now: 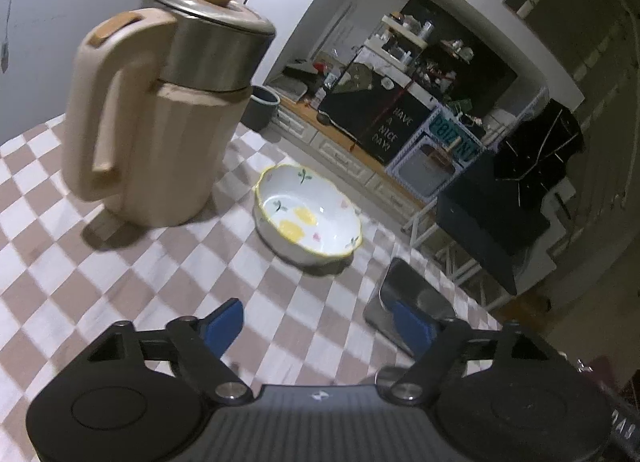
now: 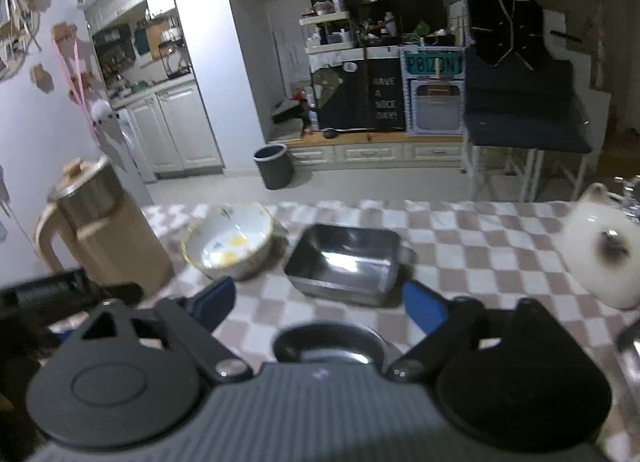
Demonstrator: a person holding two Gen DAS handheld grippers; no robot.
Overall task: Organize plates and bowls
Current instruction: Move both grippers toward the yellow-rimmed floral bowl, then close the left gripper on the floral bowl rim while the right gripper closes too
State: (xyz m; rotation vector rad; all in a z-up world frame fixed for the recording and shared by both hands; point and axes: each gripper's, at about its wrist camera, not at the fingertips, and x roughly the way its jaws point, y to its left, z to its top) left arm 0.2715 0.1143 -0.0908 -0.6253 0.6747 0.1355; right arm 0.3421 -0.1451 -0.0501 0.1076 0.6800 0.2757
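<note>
A: Nearest the right wrist camera is the right gripper (image 2: 320,304), its blue fingers spread wide with nothing between them. Just under it, close to the body, sits a dark round dish (image 2: 330,344), partly hidden, so I cannot tell what kind.

B: And beyond that?

A: A rectangular metal tray (image 2: 344,258) stands on the checked tablecloth (image 2: 480,246), just past the fingertips and between them. To its left, just beside it, is the white ceramic bowl (image 2: 230,240) with yellow fruit prints and a yellow wavy rim. Whether the two touch I cannot tell.

B: What does the left side show?

A: The left gripper (image 1: 320,326) hangs over the cloth (image 1: 120,270), fingers wide apart and empty. The right blue finger (image 1: 412,326) overlaps the metal tray (image 1: 412,294) in view. The bowl (image 1: 308,214) lies farther off, near the table's far edge.

B: Room to move?

A: Open cloth stretches between the left gripper and the bowl. The beige jug (image 1: 160,110) with a steel collar and lid stands to the bowl's left, apart from it. In the right view, bare cloth runs right of the tray to a white rounded pot (image 2: 600,254) at the right edge. Past the table's far edge the floor holds a dark bin (image 2: 274,166).
</note>
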